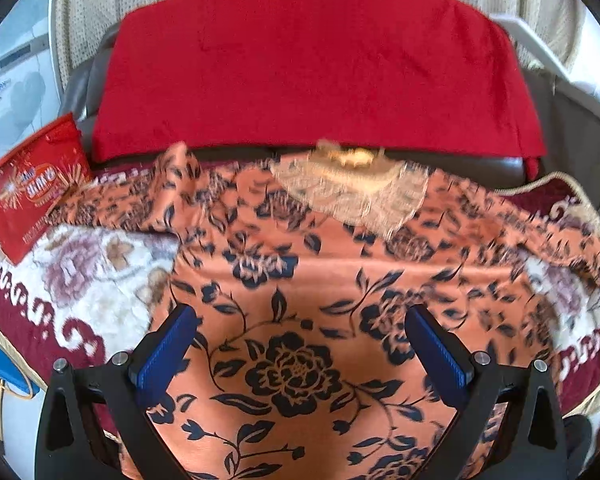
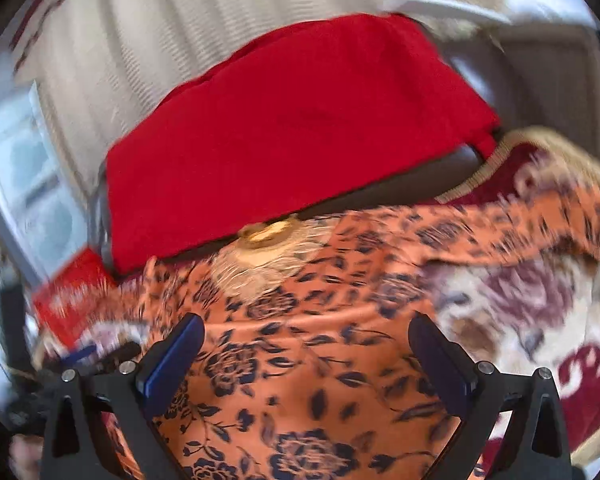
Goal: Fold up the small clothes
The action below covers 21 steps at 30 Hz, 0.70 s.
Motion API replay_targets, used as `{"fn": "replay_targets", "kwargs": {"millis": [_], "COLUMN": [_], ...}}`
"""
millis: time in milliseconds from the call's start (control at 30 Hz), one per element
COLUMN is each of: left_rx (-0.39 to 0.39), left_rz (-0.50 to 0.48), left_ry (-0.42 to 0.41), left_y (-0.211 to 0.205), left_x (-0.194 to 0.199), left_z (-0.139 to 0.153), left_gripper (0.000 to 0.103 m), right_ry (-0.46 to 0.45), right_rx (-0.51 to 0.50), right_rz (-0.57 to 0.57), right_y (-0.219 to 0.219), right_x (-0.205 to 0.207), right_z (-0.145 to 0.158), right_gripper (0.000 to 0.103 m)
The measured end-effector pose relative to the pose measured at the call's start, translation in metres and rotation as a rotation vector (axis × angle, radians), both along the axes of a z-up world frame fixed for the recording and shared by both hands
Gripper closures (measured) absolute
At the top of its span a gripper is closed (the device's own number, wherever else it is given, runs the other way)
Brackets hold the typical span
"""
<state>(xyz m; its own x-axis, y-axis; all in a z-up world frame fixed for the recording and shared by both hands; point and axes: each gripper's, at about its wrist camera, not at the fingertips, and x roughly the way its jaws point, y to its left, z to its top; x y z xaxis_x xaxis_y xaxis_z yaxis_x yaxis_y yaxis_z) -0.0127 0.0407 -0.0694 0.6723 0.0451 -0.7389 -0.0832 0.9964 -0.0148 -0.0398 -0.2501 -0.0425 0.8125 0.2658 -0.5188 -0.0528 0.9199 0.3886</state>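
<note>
Both hand-held grippers, left gripper (image 1: 300,344) and right gripper (image 2: 306,354), hover spread wide and empty over one orange floral-print garment with a beige lace collar (image 1: 300,280), lying flat mid-frame on a maroon-and-cream flowered blanket (image 1: 80,280). Best to pinch one side edge cleanly and fold across. One red cloth (image 1: 308,64) drapes above; one red packet (image 1: 32,188) sits left.

You are looking at an orange garment (image 1: 300,320) printed with dark navy flowers and leaves. It lies spread mostly flat, front up, with a cream embroidered neckline (image 1: 352,192) at its far end. One sleeve (image 1: 540,236) stretches out to the right, slightly rumpled; the near hem runs out of view.
</note>
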Motion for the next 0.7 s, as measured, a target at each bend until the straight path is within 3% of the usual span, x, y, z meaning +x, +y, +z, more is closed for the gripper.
{"fn": "replay_targets", "kwargs": {"millis": [167, 267, 400, 533, 700], "left_rx": [0.021, 0.031, 0.029, -0.025, -0.133], "left_rz": [-0.005, -0.008, -0.013, -0.017, -0.014], "left_ry": [0.102, 0.142, 0.148, 0.158, 0.165], "left_y": [-0.006, -0.01, -0.01, -0.003, 0.008], "left_x": [0.012, 0.017, 0.019, 0.024, 0.026], "left_z": [-0.044, -0.063, -0.074, -0.081, -0.091], "left_gripper": [0.0, 0.0, 0.0, 0.0, 0.0], "right_ry": [0.013, -0.018, -0.018, -0.033, -0.025], "right_rx": [0.301, 0.519, 0.706, 0.749, 0.705], "right_rz": [-0.202, -0.396, -0.549, -0.642, -0.706], "right_y": [-0.129, -0.223, -0.297, -0.333, -0.343], "right_x": [-0.004, -0.012, -0.012, -0.004, 0.016], "right_z": [-0.03, -0.055, -0.087, -0.095, -0.091], "right_gripper": [0.0, 0.003, 0.013, 0.016, 0.016]}}
